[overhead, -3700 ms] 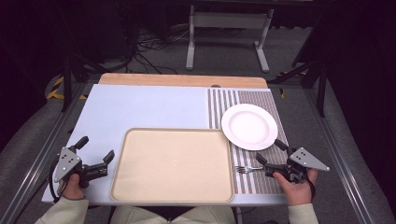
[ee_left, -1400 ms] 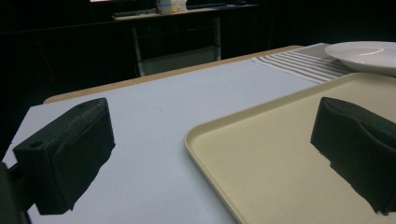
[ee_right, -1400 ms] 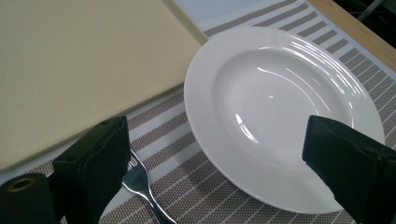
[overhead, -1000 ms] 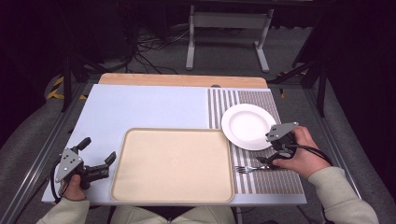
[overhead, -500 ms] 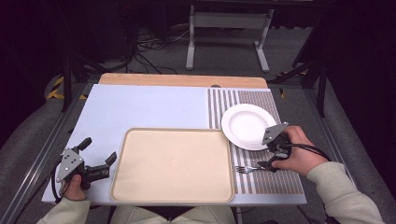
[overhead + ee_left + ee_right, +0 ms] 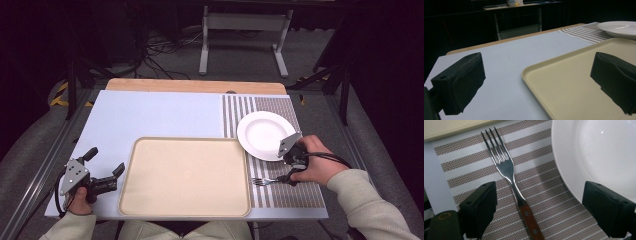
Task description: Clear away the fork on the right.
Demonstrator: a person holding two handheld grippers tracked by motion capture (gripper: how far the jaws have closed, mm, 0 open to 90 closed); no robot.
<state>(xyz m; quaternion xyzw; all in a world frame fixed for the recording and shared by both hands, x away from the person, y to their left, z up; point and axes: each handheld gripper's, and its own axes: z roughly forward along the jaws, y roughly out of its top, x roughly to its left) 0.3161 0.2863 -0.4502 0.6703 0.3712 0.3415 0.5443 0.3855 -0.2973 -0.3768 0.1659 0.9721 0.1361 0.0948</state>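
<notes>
Fork (image 6: pixel 510 173) with a wooden handle lies flat on the striped placemat (image 6: pixel 541 195), just beside the white plate (image 6: pixel 599 155) and near the beige tray (image 6: pixel 185 177). Right tool (image 6: pixel 291 167) hangs over the handle, its 2 jaws spread wide on either side, not touching it. Left tool (image 6: pixel 102 167) rests on the bench (image 6: pixel 150 115) left of the tray, jaws also wide apart, holding nothing.

Shiny metal fork (image 6: pixel 504 167) (wooden handle) on a woven placemat (image 6: pixel 544 202); glossy plate (image 6: pixel 599 155).
</notes>
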